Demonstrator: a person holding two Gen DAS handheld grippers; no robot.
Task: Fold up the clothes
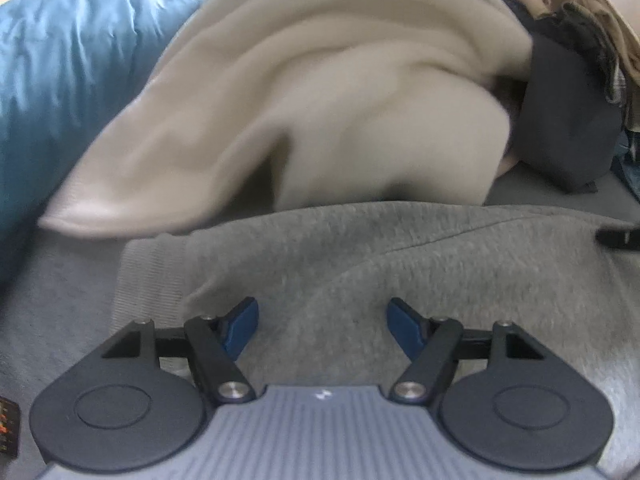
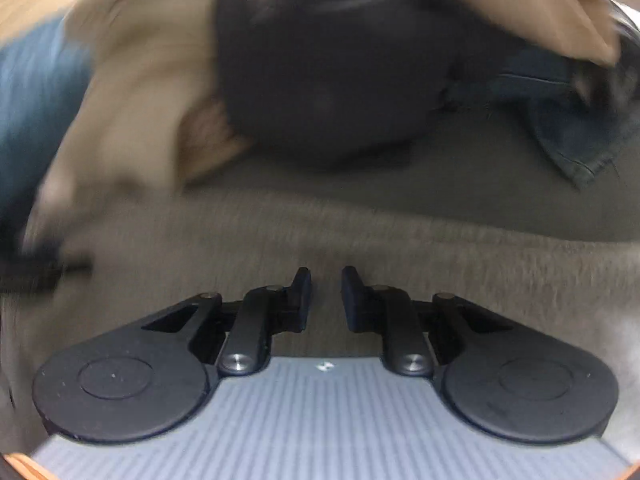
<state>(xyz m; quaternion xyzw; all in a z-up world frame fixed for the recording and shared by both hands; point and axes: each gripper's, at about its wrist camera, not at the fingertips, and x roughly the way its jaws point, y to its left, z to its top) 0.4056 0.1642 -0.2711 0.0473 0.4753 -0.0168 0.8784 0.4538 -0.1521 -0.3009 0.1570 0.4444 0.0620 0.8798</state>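
I hold two tools. My left gripper [image 1: 322, 326] has its jaws wide apart, and nothing is between them. Right under it and ahead of it lies the gray sweatshirt [image 1: 400, 264], spread out soft and mostly flat. Its ribbed edge shows just to the left of my left jaw.

My right gripper [image 2: 326, 300] has its jaws almost together, with only a thin gap. I see no cloth pinched in that gap, so it holds nothing. The same gray cloth lies under it too, but this view is blurry.

Past the gray one, farther from my tools, there is a cream garment [image 1: 320, 100] in a loose heap. Next to that, to the right, is a dark garment [image 1: 568, 120] and a tan one [image 2: 540, 4] bunched up. A bit of blue denim [image 2: 576, 136] sticks out far to the right. A blue blanket [image 1: 60, 80] is off to the left.

I think I am near the start. The gray one still needs folding, and the pile waits.
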